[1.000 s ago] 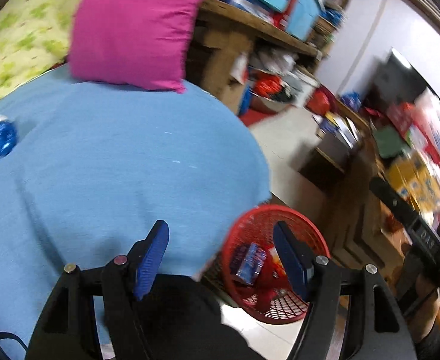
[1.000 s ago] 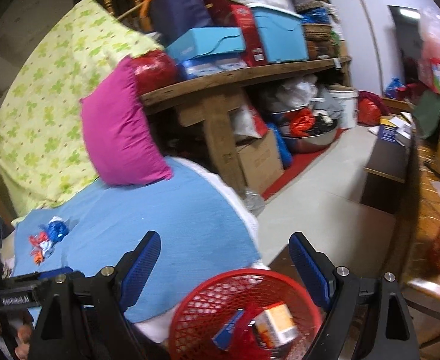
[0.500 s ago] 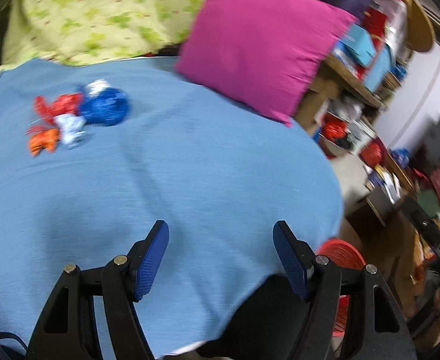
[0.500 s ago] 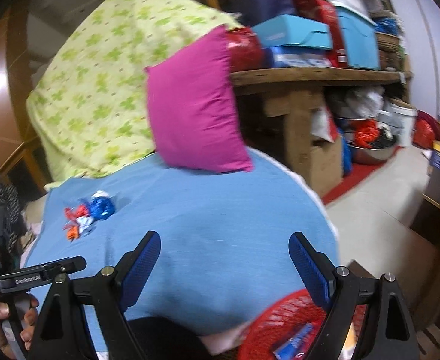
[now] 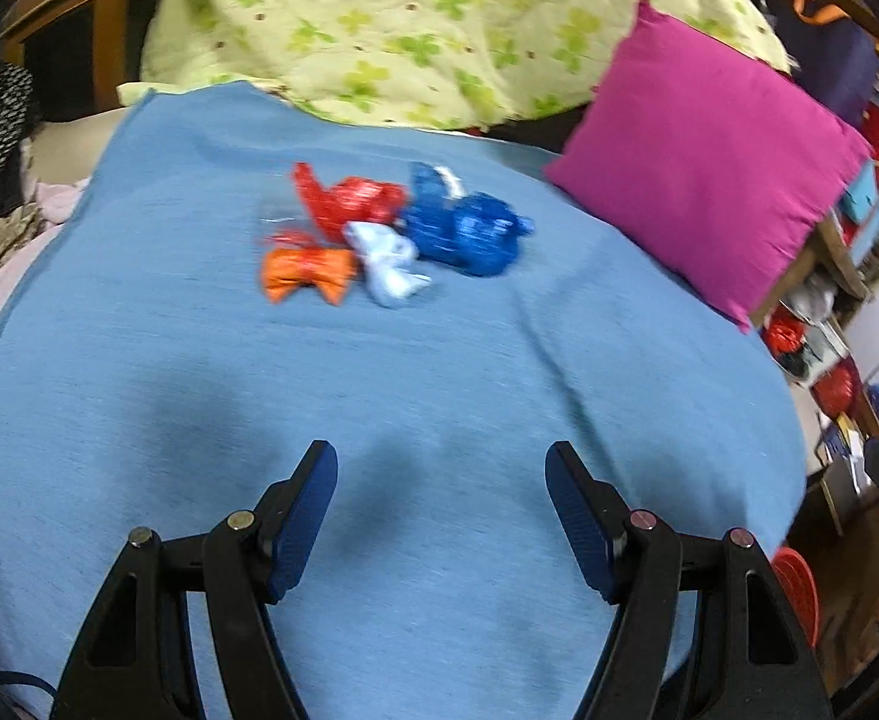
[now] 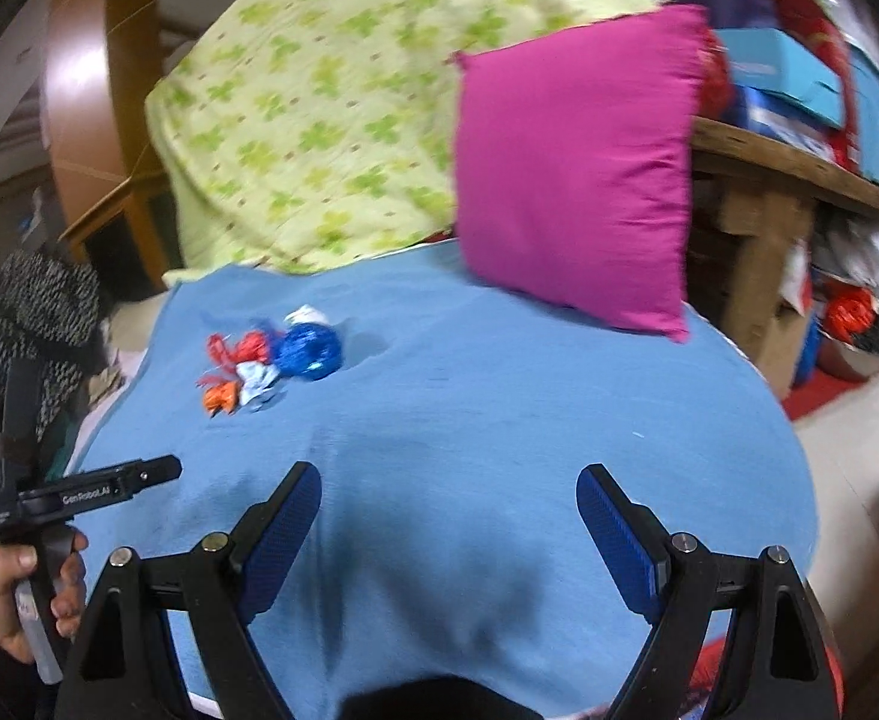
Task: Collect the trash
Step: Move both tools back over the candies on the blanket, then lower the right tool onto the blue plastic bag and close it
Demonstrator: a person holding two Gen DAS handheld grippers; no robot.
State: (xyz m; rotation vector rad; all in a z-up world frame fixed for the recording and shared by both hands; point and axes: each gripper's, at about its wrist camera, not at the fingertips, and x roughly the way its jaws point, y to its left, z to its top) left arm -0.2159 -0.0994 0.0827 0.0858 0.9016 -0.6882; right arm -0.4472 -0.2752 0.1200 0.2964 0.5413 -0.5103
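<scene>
A small heap of crumpled wrappers lies on the blue cloth (image 5: 439,390): a blue wrapper (image 5: 469,231), a red wrapper (image 5: 349,201), a white wrapper (image 5: 388,261) and an orange wrapper (image 5: 307,273). The heap also shows in the right wrist view, with the blue wrapper (image 6: 309,351) at its right. My left gripper (image 5: 441,510) is open and empty, above the cloth, well short of the heap. My right gripper (image 6: 448,531) is open and empty, nearer the cloth's front edge. A red basket (image 5: 796,585) peeks out at the lower right.
A magenta pillow (image 5: 709,162) leans at the back right of the cloth, against a green-patterned cover (image 5: 409,18). A wooden shelf (image 6: 799,162) with boxes and clutter stands to the right. The left hand and its gripper handle (image 6: 49,504) show at the left.
Both grippers have swung left, away from the red basket and toward the wrapper heap, which now sits nearer the middle of both views. Both stay open.
</scene>
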